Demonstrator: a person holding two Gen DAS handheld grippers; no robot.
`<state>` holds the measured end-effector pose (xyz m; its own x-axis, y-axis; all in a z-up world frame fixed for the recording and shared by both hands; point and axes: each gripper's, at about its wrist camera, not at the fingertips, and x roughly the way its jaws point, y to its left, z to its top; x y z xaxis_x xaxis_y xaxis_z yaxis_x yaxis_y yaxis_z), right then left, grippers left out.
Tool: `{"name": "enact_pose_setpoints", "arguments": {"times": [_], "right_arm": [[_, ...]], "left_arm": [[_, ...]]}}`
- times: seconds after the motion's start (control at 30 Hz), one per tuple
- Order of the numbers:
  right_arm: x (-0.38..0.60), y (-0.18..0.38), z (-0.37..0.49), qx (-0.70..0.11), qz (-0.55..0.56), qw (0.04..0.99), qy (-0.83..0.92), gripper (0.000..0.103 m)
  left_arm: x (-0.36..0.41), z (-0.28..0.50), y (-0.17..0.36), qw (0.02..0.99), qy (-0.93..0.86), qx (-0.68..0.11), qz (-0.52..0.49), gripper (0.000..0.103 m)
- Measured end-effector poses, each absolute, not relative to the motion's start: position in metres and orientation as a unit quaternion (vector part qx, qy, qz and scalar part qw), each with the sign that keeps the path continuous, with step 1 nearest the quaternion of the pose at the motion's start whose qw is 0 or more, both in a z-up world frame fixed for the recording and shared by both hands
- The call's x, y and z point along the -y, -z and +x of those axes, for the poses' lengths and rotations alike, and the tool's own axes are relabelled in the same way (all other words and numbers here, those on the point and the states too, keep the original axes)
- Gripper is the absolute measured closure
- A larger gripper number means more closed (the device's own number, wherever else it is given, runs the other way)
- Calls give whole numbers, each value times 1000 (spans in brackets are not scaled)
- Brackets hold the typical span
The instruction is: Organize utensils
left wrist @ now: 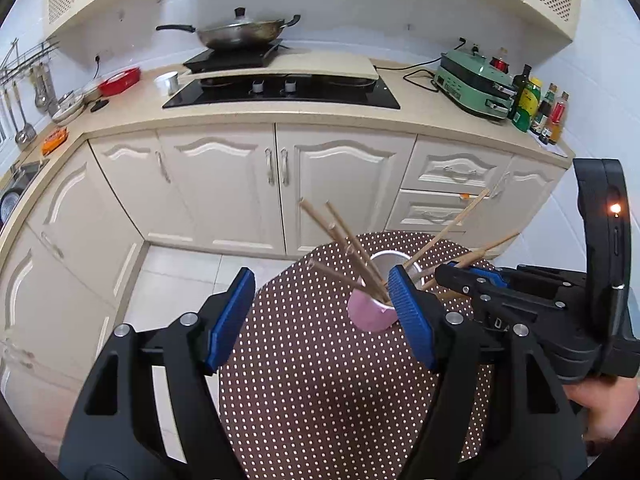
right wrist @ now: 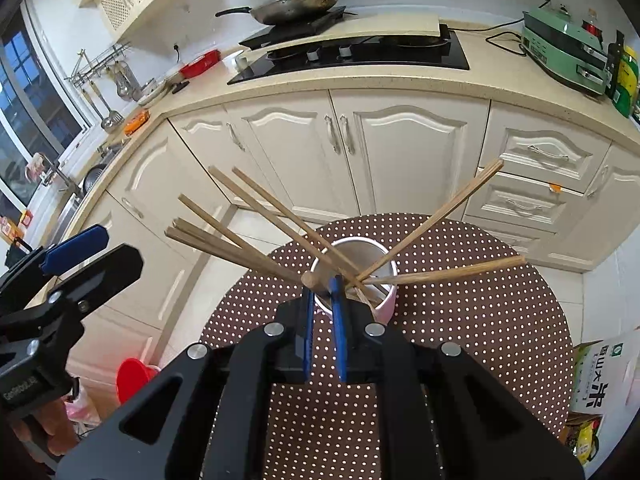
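Observation:
A pink cup [left wrist: 370,316] [right wrist: 386,306] with a white inside stands on a round brown polka-dot table [left wrist: 320,380] [right wrist: 480,320]. Several wooden chopsticks [left wrist: 344,240] [right wrist: 256,208] stick out of it, fanned left and right. My left gripper [left wrist: 320,312] is open and empty, its right finger beside the cup; it also shows at the left of the right wrist view [right wrist: 92,248]. My right gripper [right wrist: 323,292] is nearly shut just over the cup's near rim, with a round wooden utensil end [right wrist: 309,279] at its tips. It also shows in the left wrist view [left wrist: 460,276].
Cream kitchen cabinets [left wrist: 280,184] and a counter with a black hob [left wrist: 280,92], wok [left wrist: 244,32] and green appliance [left wrist: 472,80] lie behind. A rice bag [right wrist: 596,384] stands right of the table, a red object [right wrist: 134,380] on the floor at left.

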<state>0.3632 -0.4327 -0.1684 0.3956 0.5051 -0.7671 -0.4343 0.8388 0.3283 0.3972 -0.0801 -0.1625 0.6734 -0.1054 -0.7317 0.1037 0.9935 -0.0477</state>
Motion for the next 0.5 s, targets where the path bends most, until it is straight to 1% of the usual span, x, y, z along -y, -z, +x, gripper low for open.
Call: {"name": "enact_pose_setpoints", "arguments": {"times": [0.03, 0.1, 0.17, 0.5], "right_arm": [[435, 168, 362, -472, 41, 834, -283, 93], [439, 165, 359, -466, 47, 838, -281, 86], [445, 160, 356, -455, 51, 844, -278, 72], [469, 135, 336, -416, 72, 866, -267, 69]], "left_arm": [[80, 395, 163, 915, 55, -400, -2, 34], [79, 390, 163, 915, 50, -400, -4, 33], [78, 385, 163, 915, 47, -399, -11, 33], [80, 366, 155, 921, 35, -389, -16, 28]]}}
